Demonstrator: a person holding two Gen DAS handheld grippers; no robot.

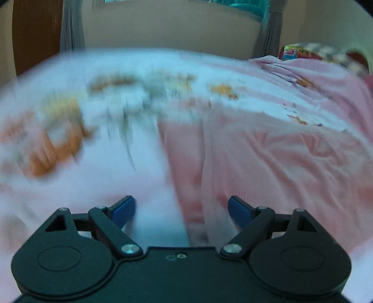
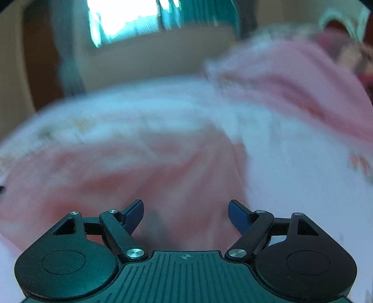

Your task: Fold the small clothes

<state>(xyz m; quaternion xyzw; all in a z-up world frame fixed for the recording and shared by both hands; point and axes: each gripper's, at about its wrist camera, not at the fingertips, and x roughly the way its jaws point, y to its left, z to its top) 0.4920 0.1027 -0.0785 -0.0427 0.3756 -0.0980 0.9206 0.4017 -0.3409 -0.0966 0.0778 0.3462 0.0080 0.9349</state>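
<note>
A pink ribbed garment (image 1: 268,158) lies spread and wrinkled on a white bedsheet with an orange flower print (image 1: 70,130). My left gripper (image 1: 181,205) hovers over the garment's left edge, its blue pads (image 1: 123,209) wide apart and open, nothing pinched. In the right wrist view the same pink garment (image 2: 139,172) fills the lower middle. My right gripper (image 2: 185,206) stands open above it with its jaws empty. Both views are smeared by motion.
More pink cloth (image 1: 326,77) is bunched at the far right of the bed, with a bright patterned item (image 1: 296,50) behind it. Beyond the bed are a beige wall, grey curtains (image 1: 72,25), a brown wooden panel (image 1: 35,30) and a bright window (image 2: 126,16).
</note>
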